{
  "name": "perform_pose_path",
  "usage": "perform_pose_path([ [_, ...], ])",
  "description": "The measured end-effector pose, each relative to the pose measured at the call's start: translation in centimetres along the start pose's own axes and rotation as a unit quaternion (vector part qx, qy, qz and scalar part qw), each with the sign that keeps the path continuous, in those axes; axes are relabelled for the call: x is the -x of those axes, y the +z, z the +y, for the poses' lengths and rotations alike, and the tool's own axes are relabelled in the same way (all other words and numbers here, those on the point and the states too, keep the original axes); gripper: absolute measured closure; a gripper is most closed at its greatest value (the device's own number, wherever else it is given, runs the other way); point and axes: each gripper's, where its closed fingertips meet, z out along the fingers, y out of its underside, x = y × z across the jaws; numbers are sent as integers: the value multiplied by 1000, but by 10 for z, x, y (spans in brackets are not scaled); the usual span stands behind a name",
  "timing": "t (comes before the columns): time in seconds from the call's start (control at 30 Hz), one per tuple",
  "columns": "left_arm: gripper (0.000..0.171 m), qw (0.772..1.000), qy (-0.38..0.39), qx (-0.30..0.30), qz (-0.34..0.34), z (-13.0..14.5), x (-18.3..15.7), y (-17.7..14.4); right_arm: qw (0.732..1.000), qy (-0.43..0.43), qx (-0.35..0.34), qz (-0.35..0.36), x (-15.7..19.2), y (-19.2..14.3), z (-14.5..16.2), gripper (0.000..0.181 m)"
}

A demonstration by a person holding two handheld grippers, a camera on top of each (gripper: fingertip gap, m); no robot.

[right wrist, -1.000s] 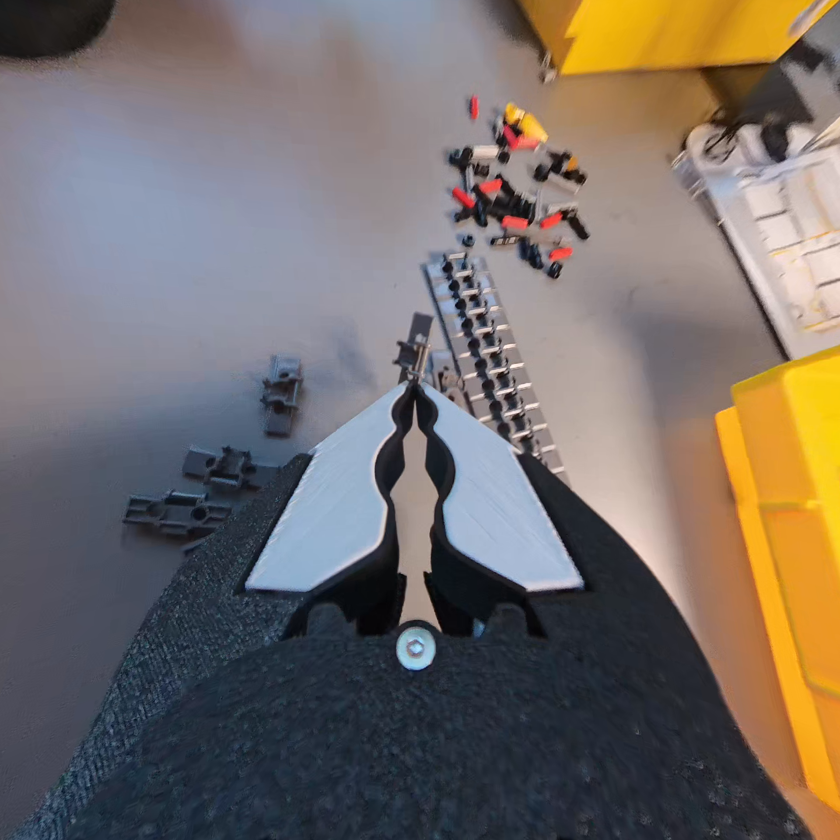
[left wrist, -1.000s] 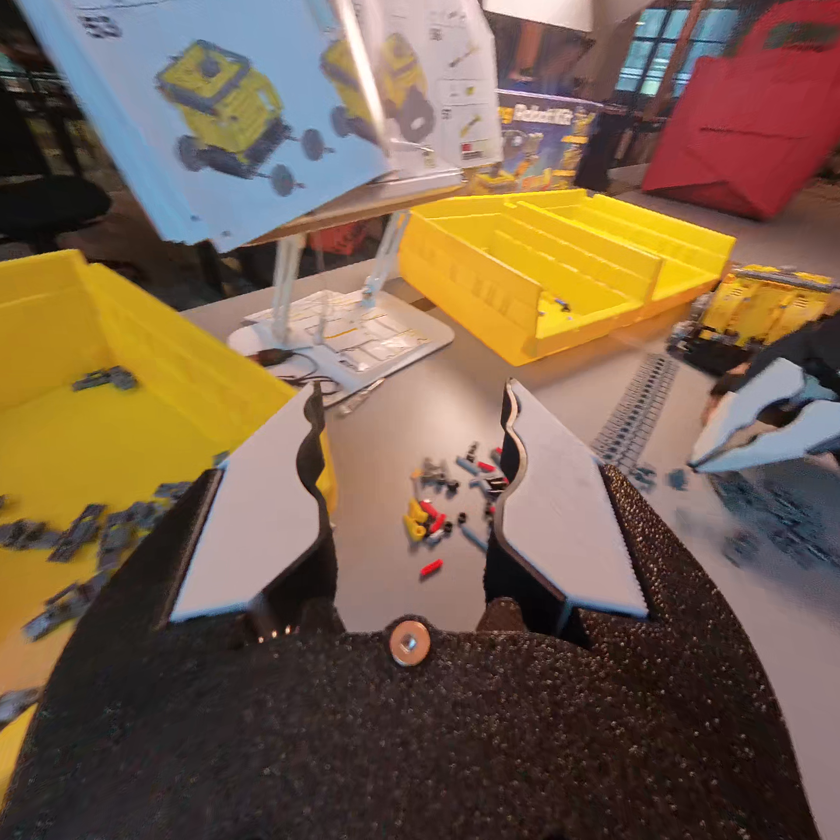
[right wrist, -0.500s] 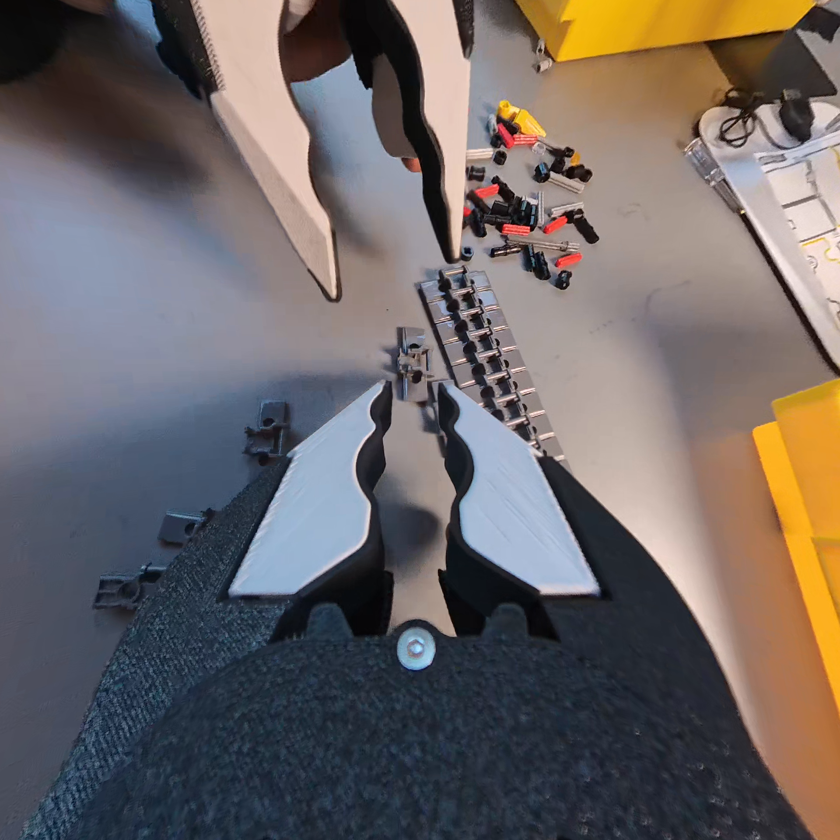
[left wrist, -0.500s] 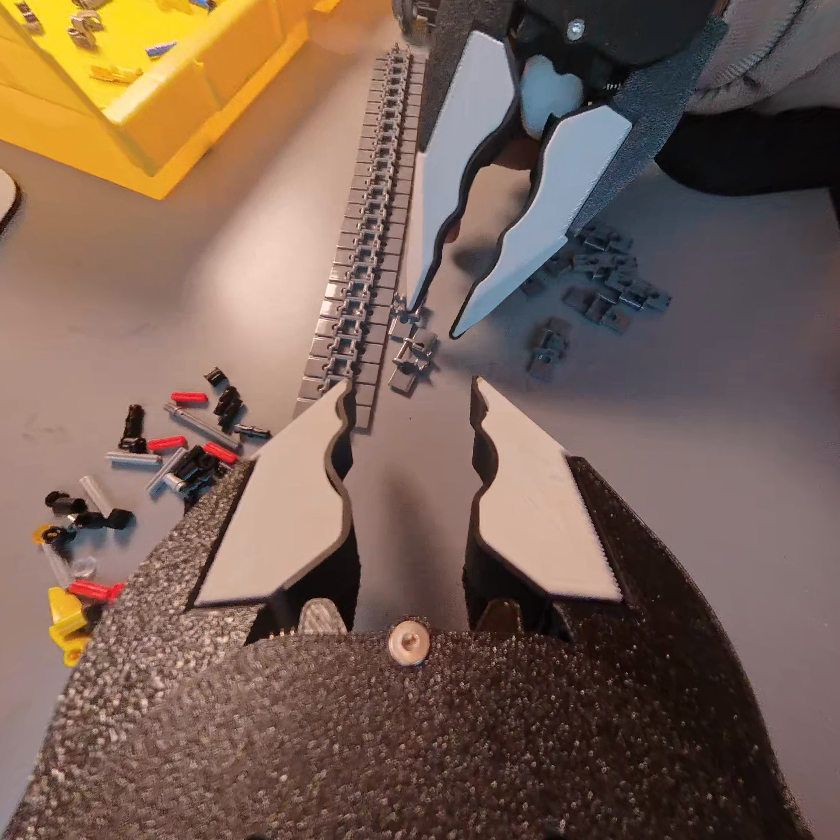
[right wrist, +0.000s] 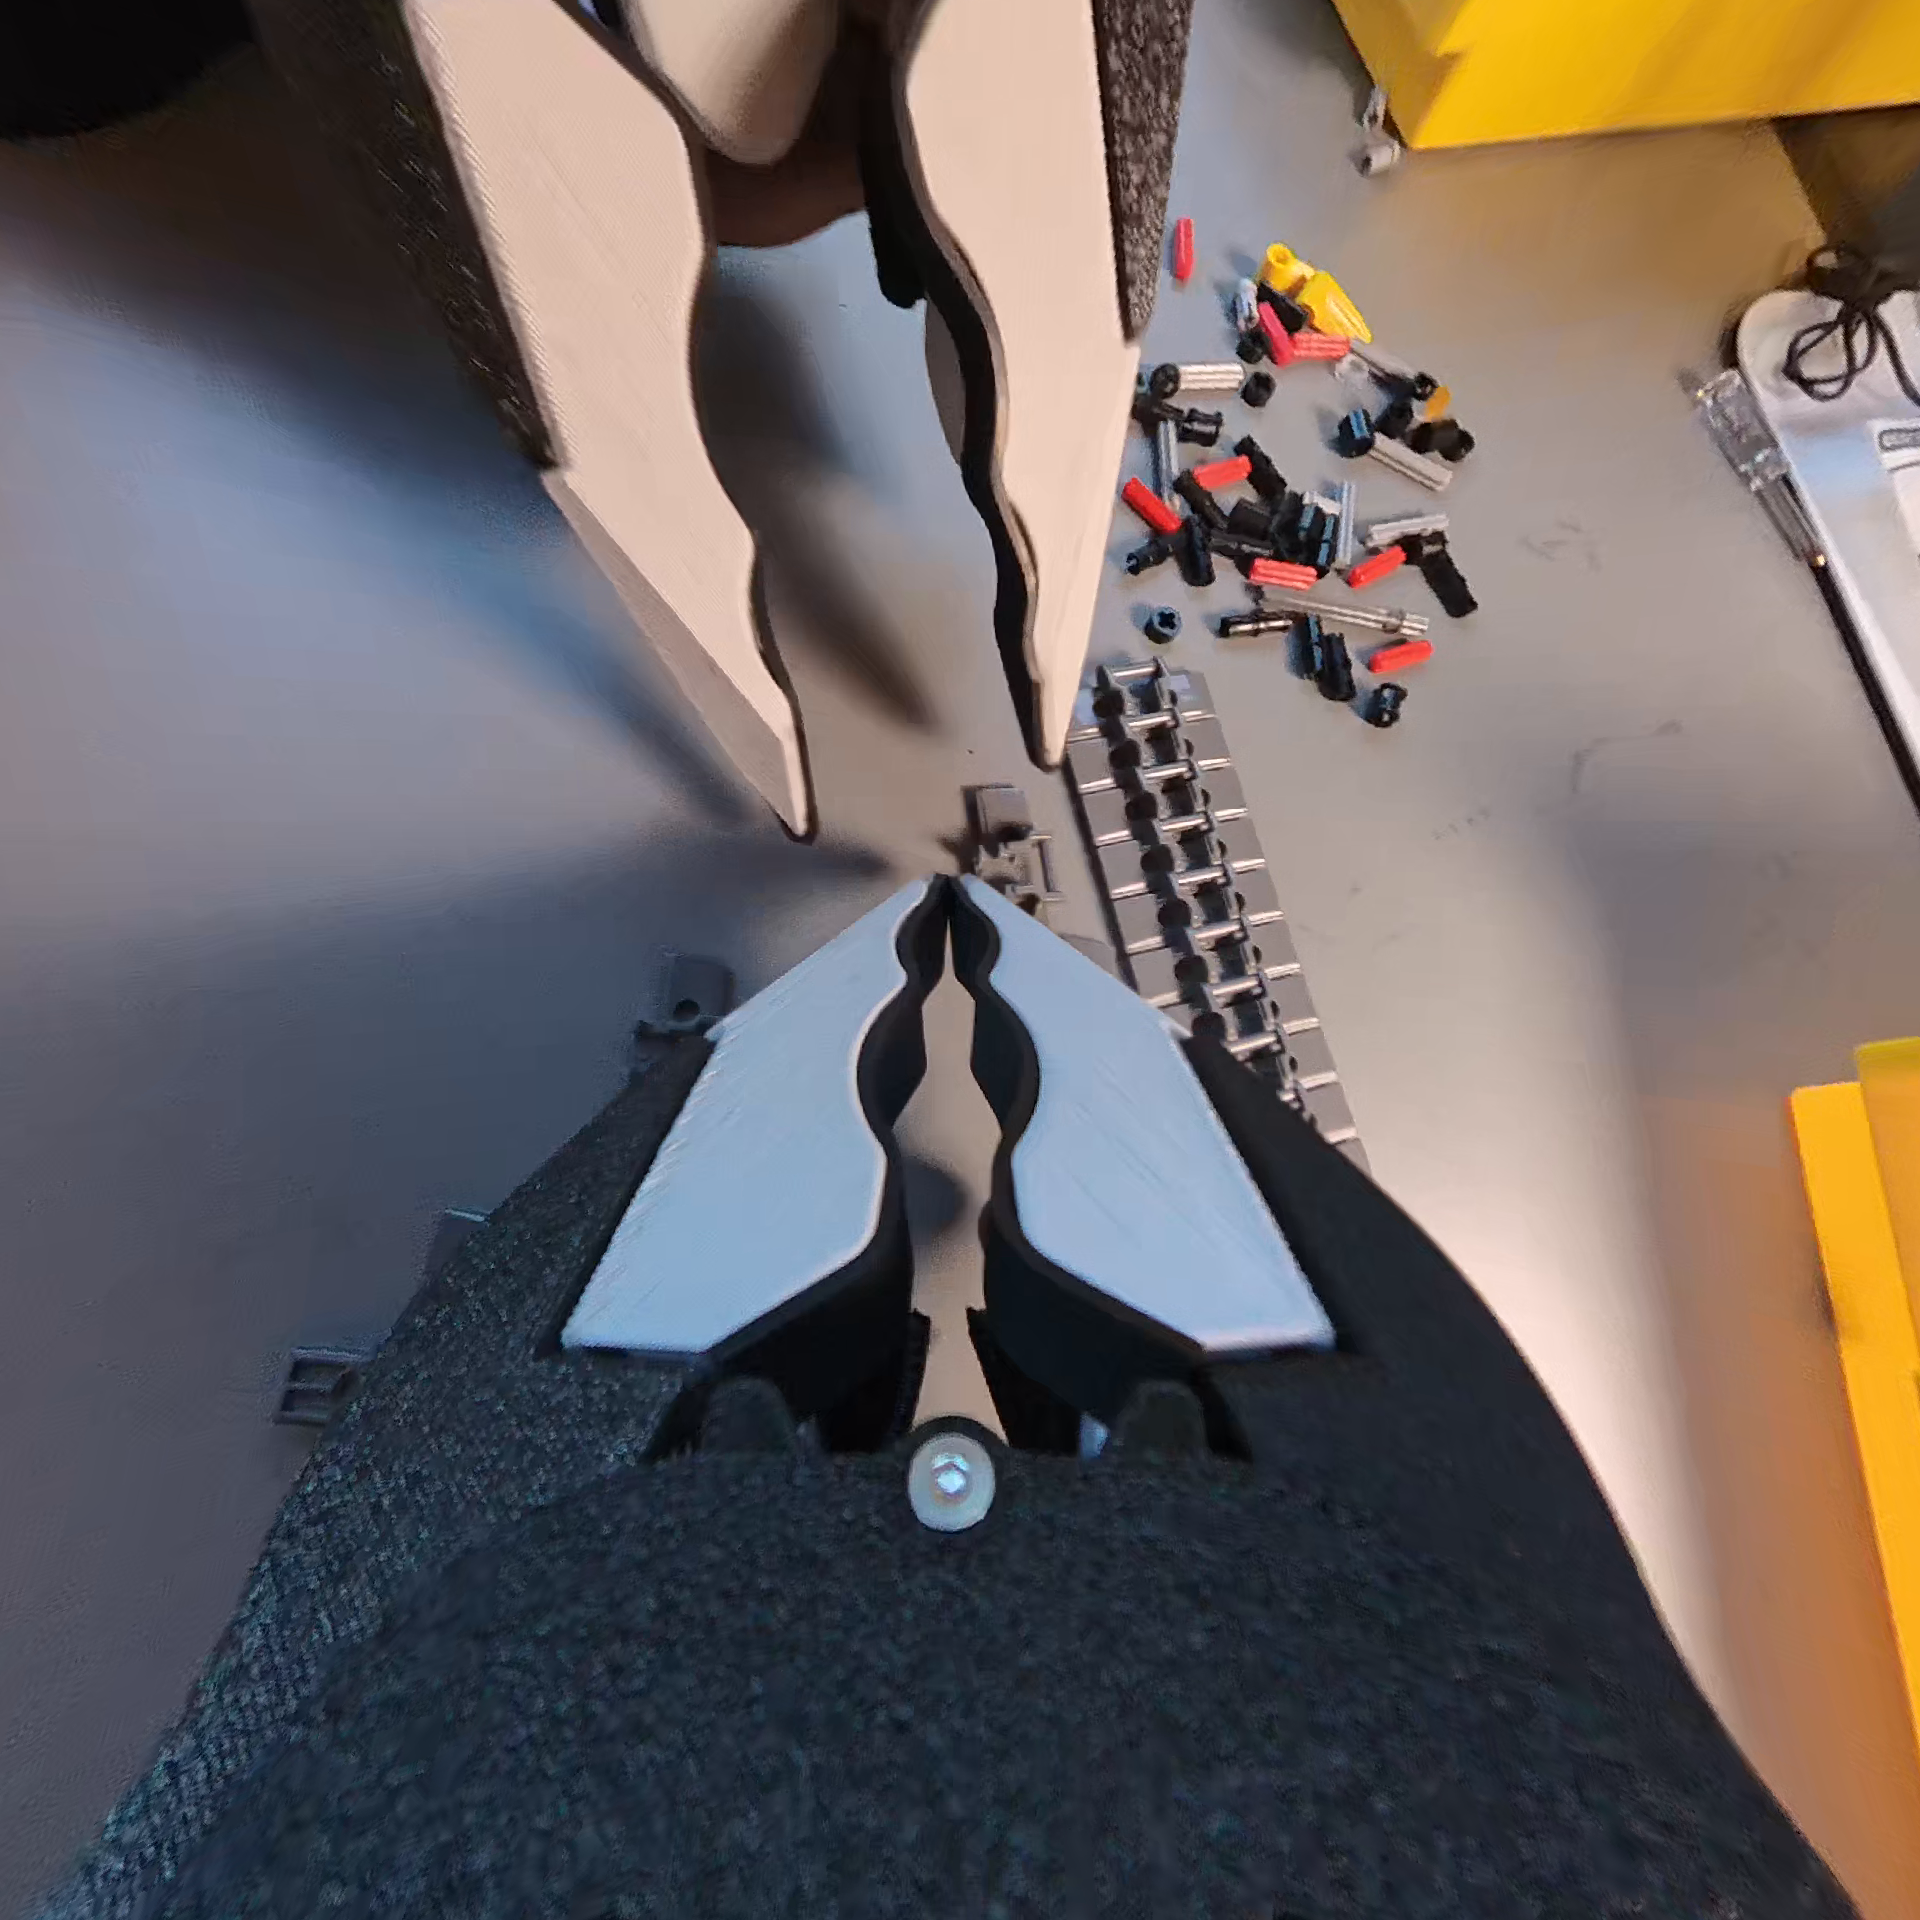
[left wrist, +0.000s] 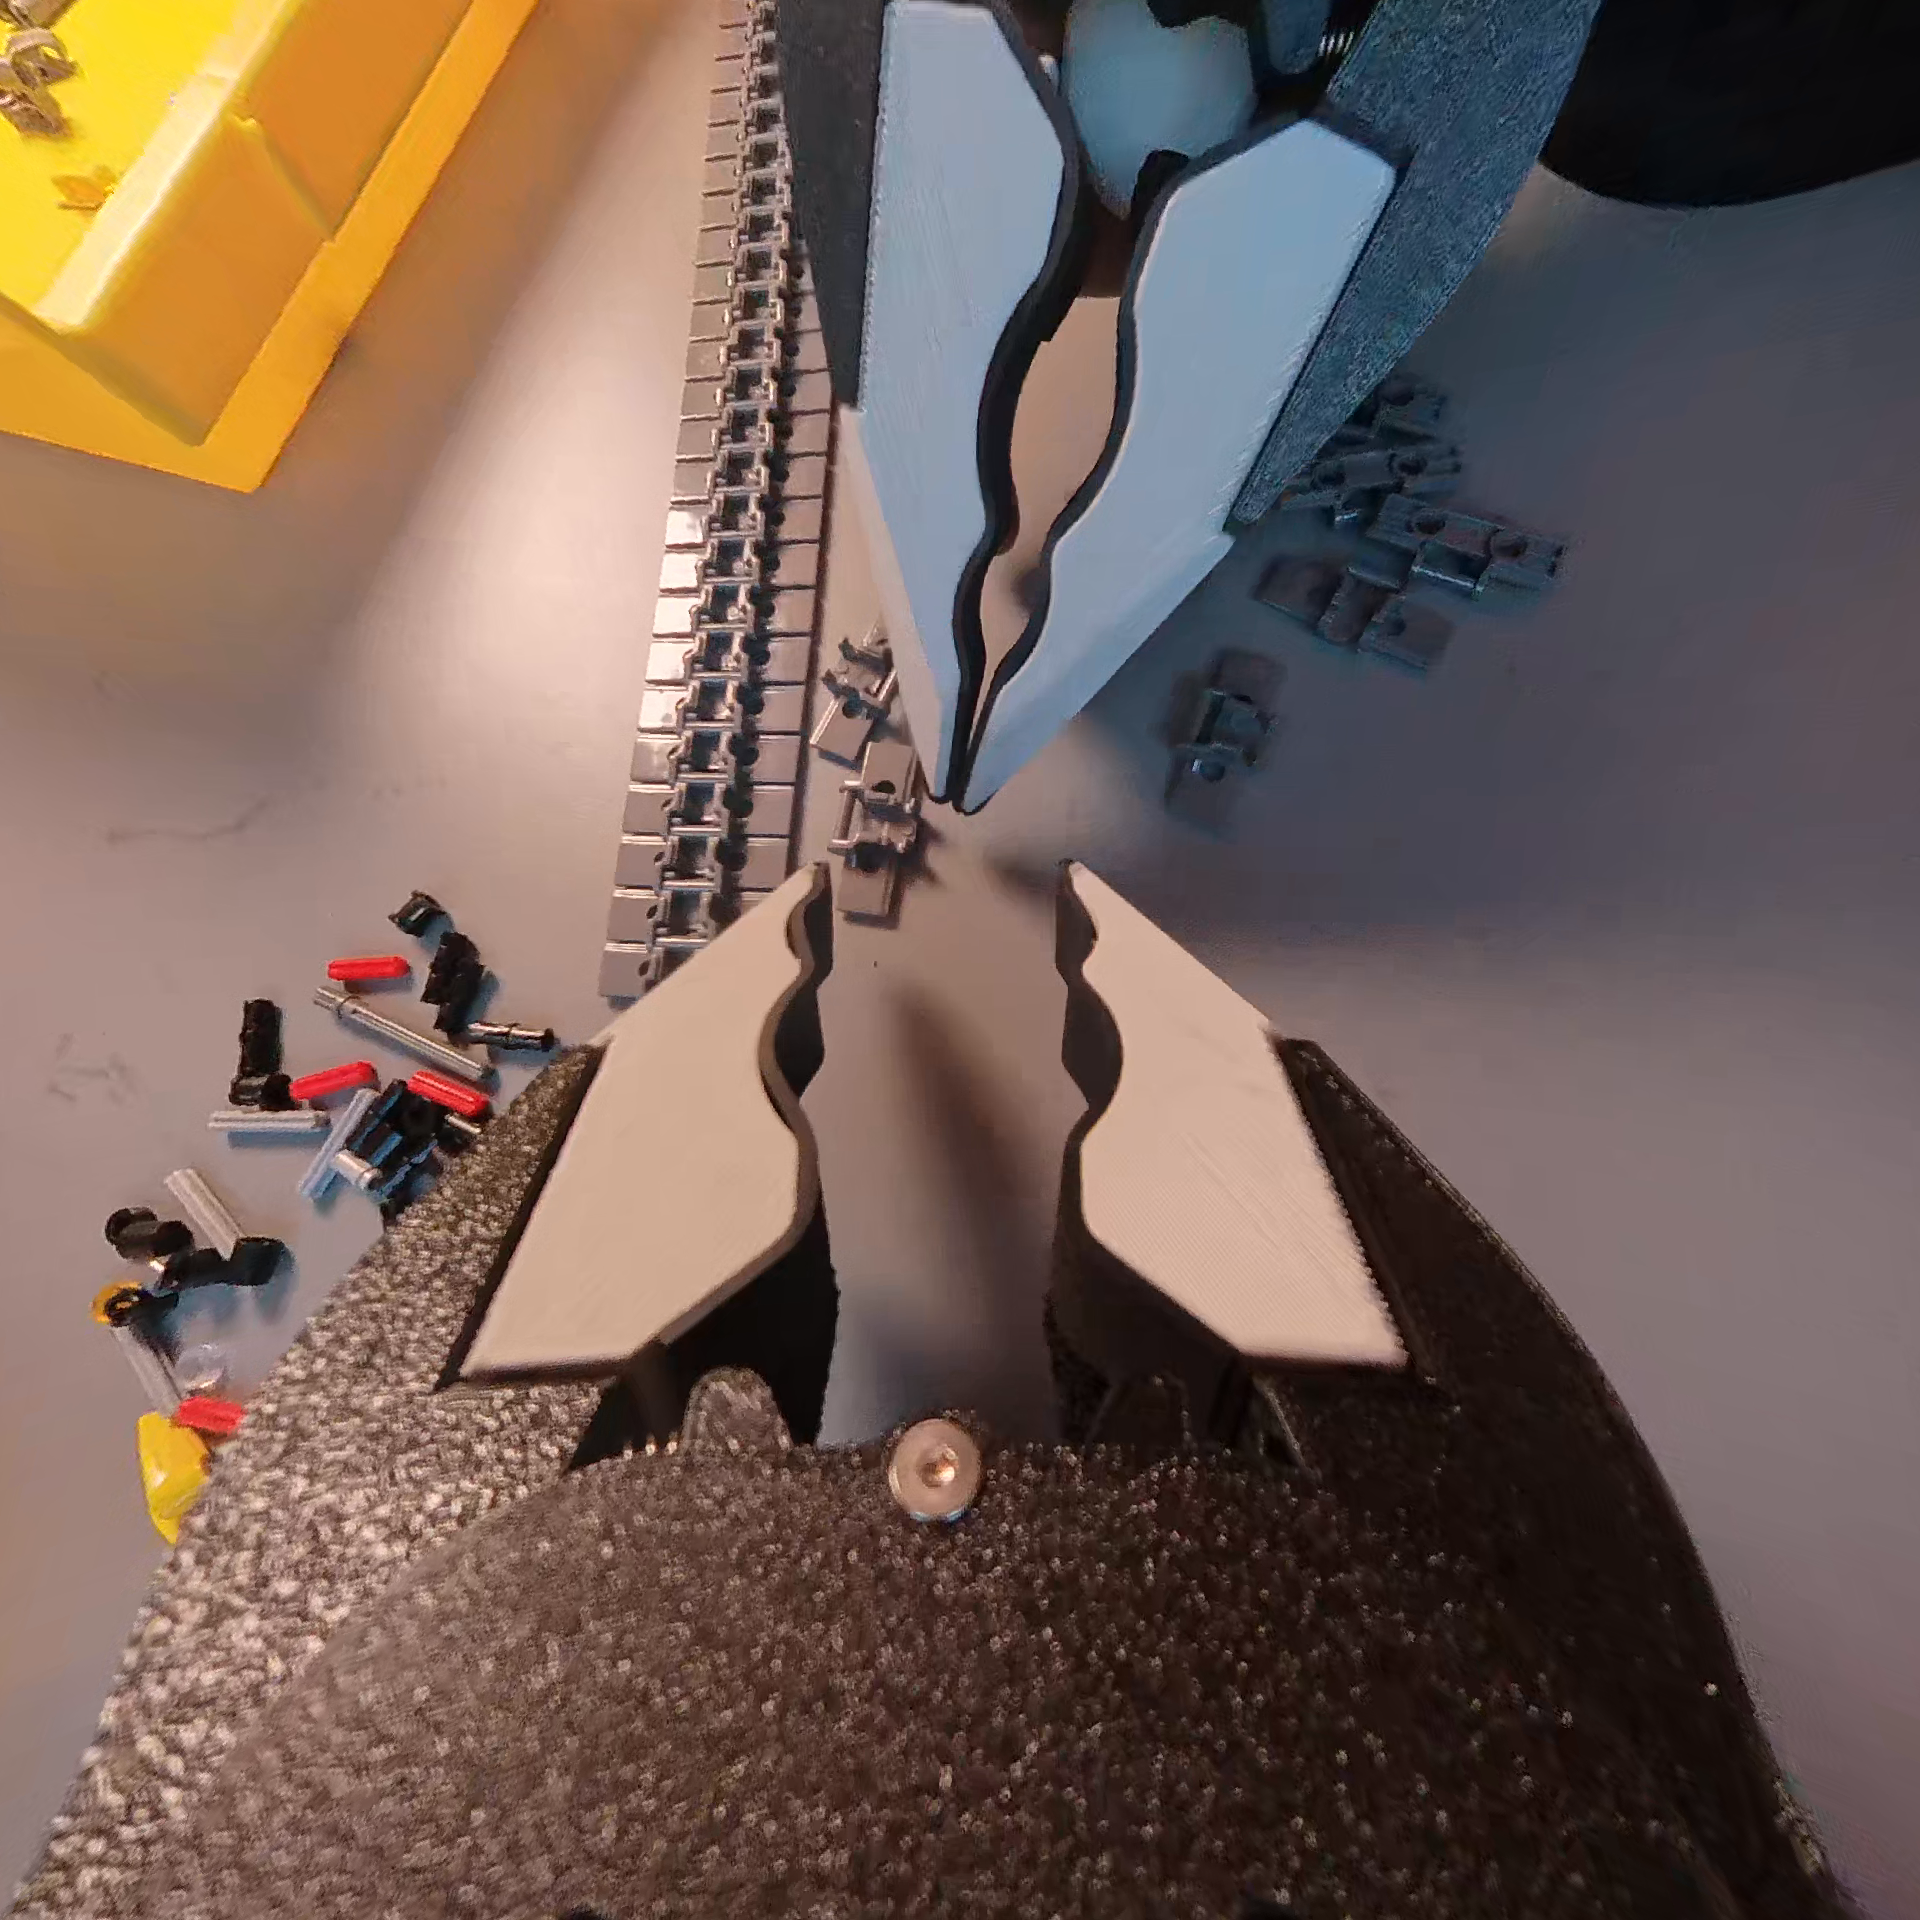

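A long grey track strip (left wrist: 727, 582) lies on the grey table; it also shows in the right wrist view (right wrist: 1184, 883). Two loose grey track links (left wrist: 878, 821) lie beside its end, one seen in the right wrist view (right wrist: 1003, 831). My right gripper (right wrist: 948, 883) is shut, its tips down at the table right beside these links, with nothing visible between them. It reaches in from the top of the left wrist view (left wrist: 961, 800). My left gripper (left wrist: 945, 883) is open and empty, tip to tip with it, also seen from the right wrist (right wrist: 920, 790).
More loose grey links (left wrist: 1403, 551) lie to one side, one apart (left wrist: 1221, 727). A pile of small red, black and grey pins (left wrist: 364, 1091) lies by the strip's end (right wrist: 1299, 499). Yellow bins (left wrist: 156, 260) (right wrist: 1860, 1247) and a white stand base (right wrist: 1849, 436) border the area. My left and right fingertips are right by each other.
My left gripper swung down from facing the bins and booklet to the table and closed in on the right gripper. My right gripper opened slightly half a second ago and is shut again.
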Motion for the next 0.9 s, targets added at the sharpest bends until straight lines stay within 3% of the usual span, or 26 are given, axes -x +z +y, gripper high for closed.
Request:
perform_pose_path([
  [0.17,137,999,0,23,-25,6,8,10,1000,-4,-5,0,-1,-9,1,181],
  [0.33,165,999,-9,23,-29,2,12,15,999,34,-17,22,-18,-25,8,173],
  [0.47,171,999,-12,36,-13,2,8,14,997,64,-2,32,-30,-31,24,166],
  [0.77,171,997,-45,-38,-54,-11,38,-41,996,82,15,13,-28,-19,33,162],
  [0.9,171,996,-55,-47,-49,-8,37,-39,996,83,27,10,-28,-15,33,162],
])
